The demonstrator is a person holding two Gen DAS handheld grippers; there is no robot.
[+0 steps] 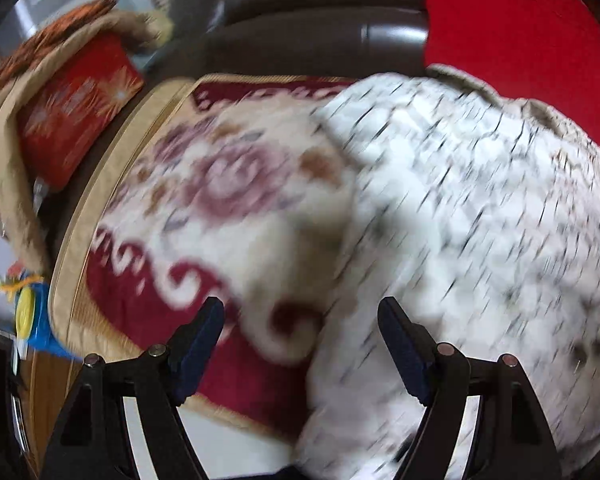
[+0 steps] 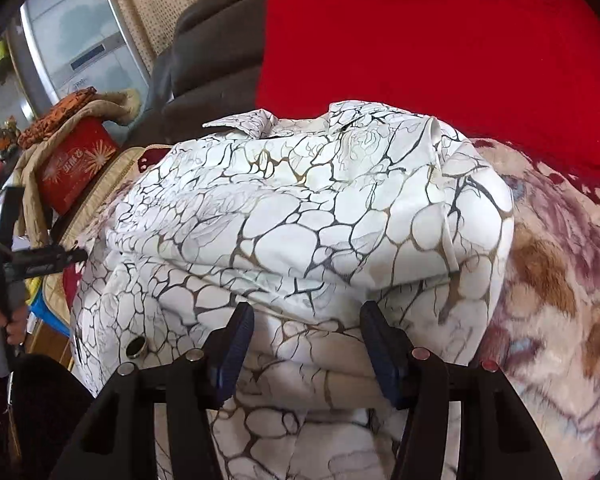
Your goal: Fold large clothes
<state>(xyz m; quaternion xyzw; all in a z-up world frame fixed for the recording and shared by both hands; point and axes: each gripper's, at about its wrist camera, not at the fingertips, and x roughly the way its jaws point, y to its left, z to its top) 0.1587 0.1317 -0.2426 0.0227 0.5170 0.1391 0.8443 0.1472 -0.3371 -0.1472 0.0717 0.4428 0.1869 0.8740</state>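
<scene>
A white garment [image 2: 320,220] with a black and gold crackle print lies bunched, in layers, on a cream and maroon floral blanket [image 2: 560,280]. Its collar points to the far side. My right gripper [image 2: 307,312] hovers over the garment's near part with its jaws apart and nothing pinched between them. In the blurred left wrist view, my left gripper [image 1: 302,308] stands open above the garment's [image 1: 460,220] left edge, where it meets the blanket [image 1: 220,184]. A hand [image 2: 4,320] holds that left tool at the right wrist view's left edge.
A bright red cloth [image 2: 420,40] covers the dark sofa back [image 1: 320,20] behind the garment. To the left are a red box [image 2: 76,160] under tan fabric and a blue and yellow object [image 1: 28,312]. A metal ring [image 2: 137,347] shows on the garment's near left.
</scene>
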